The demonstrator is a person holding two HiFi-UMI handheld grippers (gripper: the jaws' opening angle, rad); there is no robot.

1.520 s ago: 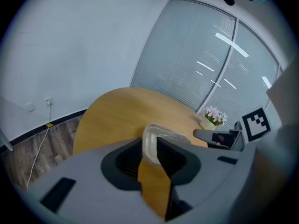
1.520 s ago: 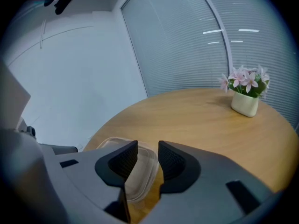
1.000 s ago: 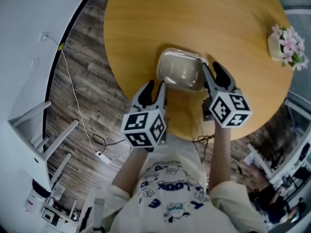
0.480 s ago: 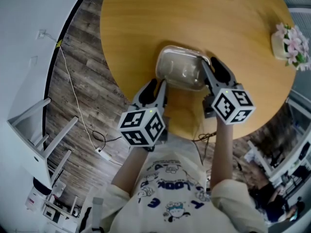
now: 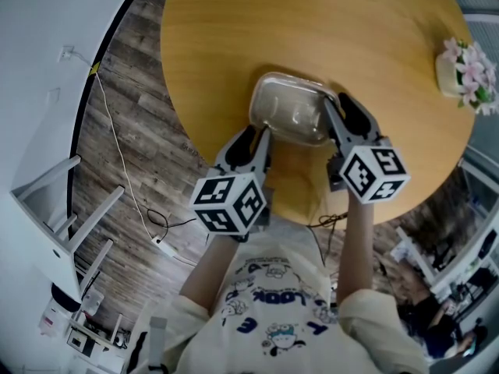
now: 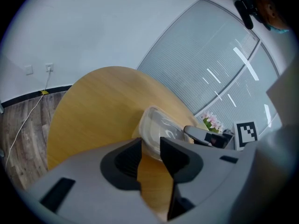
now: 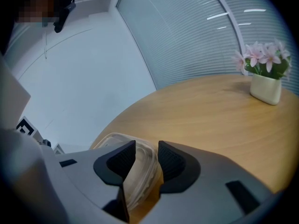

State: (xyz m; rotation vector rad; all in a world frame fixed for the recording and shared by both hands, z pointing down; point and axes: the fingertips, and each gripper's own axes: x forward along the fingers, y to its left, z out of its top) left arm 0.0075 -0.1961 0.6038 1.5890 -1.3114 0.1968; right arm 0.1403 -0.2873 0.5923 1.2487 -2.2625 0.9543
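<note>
The clear, rounded-rectangular plastic container (image 5: pixel 290 114) lay by the round wooden table's (image 5: pixel 312 22) near edge, open tabletop beyond it. Its long axis ran crosswise, and the left gripper (image 5: pixel 254 141) and right gripper (image 5: pixel 340 109) each pinched its rim.

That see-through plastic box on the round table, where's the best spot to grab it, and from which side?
By its thin outer rim, from the person's side. The clear plastic box is wide and shallow, so only the lip fits between narrow jaws. The left tool and right tool each pinch a near corner, likely keeping it level.
</note>
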